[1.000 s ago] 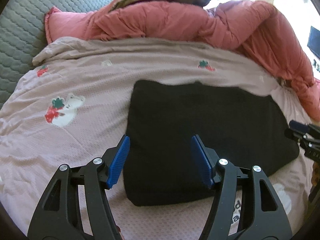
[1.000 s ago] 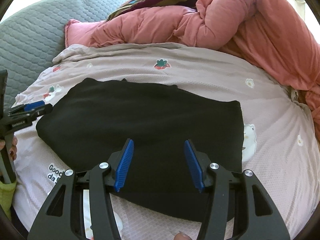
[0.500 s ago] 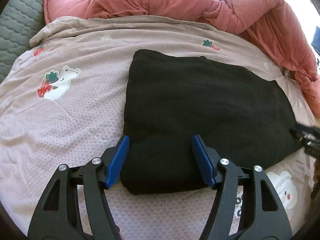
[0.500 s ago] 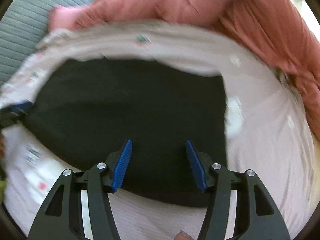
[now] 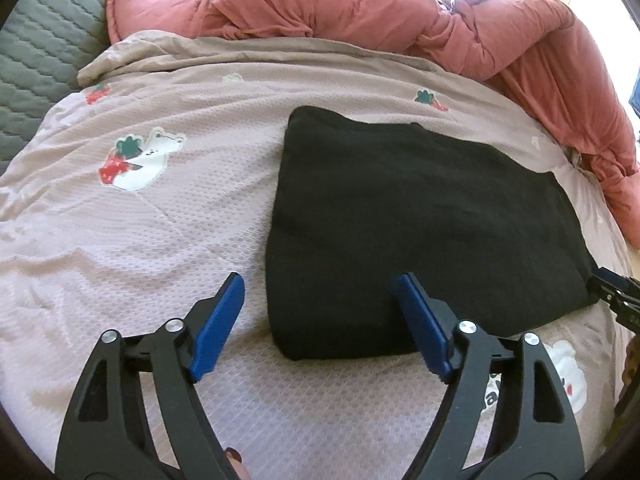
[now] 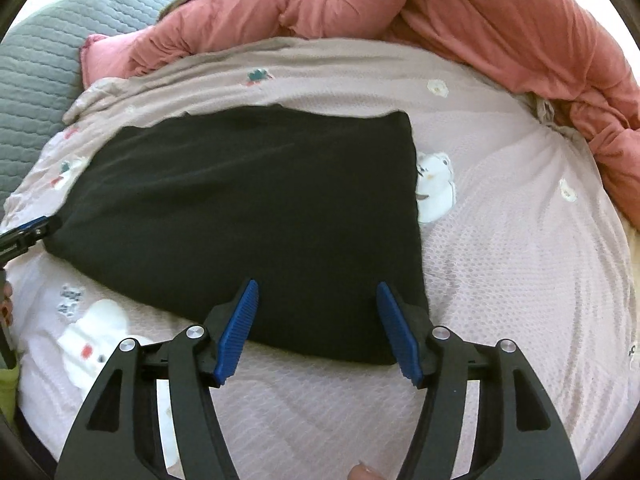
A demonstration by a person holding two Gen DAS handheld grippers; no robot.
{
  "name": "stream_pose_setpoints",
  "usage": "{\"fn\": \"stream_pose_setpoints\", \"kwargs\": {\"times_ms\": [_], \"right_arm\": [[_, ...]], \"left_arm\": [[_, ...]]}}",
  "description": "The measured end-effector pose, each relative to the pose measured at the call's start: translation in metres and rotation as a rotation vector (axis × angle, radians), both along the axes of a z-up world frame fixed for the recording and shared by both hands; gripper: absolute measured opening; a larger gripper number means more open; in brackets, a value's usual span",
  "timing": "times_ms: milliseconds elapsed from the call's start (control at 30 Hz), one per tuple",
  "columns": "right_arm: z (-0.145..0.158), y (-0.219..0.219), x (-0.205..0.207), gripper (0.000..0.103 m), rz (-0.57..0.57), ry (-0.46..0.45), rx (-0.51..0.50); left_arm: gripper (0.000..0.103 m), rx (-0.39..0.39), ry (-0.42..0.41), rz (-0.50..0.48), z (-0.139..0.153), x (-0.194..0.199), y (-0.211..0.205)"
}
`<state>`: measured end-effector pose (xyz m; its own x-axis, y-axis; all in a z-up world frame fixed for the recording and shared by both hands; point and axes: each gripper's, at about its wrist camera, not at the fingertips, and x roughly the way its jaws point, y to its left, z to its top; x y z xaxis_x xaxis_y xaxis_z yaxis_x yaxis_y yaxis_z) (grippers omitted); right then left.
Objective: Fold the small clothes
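- The black cloth [image 5: 420, 232] lay flat, long axis running side to side between the grippers.
- The left gripper [image 5: 320, 320] straddled its near-left corner, jaws spread, empty.
- The right gripper [image 6: 318, 320] straddled the near-right corner, jaws likewise released.

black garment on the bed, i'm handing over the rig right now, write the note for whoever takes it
Left gripper: open, holds nothing, poised over the near left corner of the black garment.
Right gripper: open, holds nothing, over the garment's near right corner.
Garment: lies flat as a rough rectangle on the pink printed blanket; red duvet bunched behind.
Done: garment laid out, possibly folded once already; cannot tell.
Left: likely grip both near corners and fold away toward the far edge, then smooth.
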<state>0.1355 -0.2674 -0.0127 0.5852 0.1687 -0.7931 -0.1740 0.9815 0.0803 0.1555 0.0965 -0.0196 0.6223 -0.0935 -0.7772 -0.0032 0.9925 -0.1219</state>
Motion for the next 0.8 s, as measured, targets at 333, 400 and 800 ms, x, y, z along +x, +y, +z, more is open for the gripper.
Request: {"fn": "stream_pose_setpoints", "kwargs": {"times_ms": [333,400,800], "right_arm": [[0.033,0.057,-0.023,0.086,0.166,-0.089,0.028],[0.034,0.068,-0.026,0.087,0.191,-0.097,0.027],[0.030,0.147,-0.029,0.093,0.362,-0.101,-0.008]], "left_arm": [[0.093,-0.002,-0.040,0.059,0.016,-0.003,0.018],[0.093,0.015,-0.052,0.078,0.020,-0.003,0.022],[0.093,0.018,-0.079,0.138,0.027,-0.004,0.044]]}}
